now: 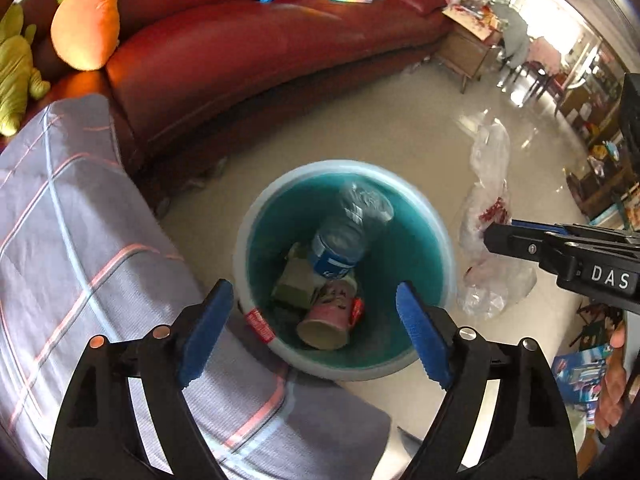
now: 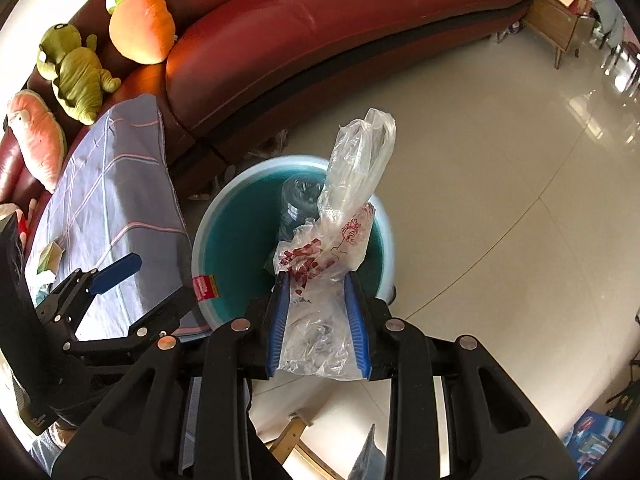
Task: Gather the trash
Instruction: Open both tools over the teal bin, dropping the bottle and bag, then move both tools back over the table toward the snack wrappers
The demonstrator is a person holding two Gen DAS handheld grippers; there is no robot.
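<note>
Bag drop is what's going on right now, I'd say. The right gripper (image 2: 318, 312) is clamping a crumpled clear plastic bag (image 2: 340, 216) with red print between its blue pads, and the bag is sticking up past the fingertips, hanging over the near edge of the teal bin (image 2: 224, 204) just ahead of it. From the left wrist view the bag looks like it's dangling just beside the bin's rim rather than over the opening, so honestly I can't tell which, the fisheye is warping things.

The left gripper (image 1: 314, 328) is spread wide with nothing between its pads, pointing straight down into the bin. Sitting in there already: a plastic bottle (image 1: 344, 240), a pink paper cup (image 1: 328, 320) and some greenish carton stuff. The checked grey cloth (image 1: 80, 220) is lying to the left of those fingers.

Next move, I'm guessing: the right one needs to be getting the bag fully over the opening, then letting go so it's falling inside and not snagging on the rim.
</note>
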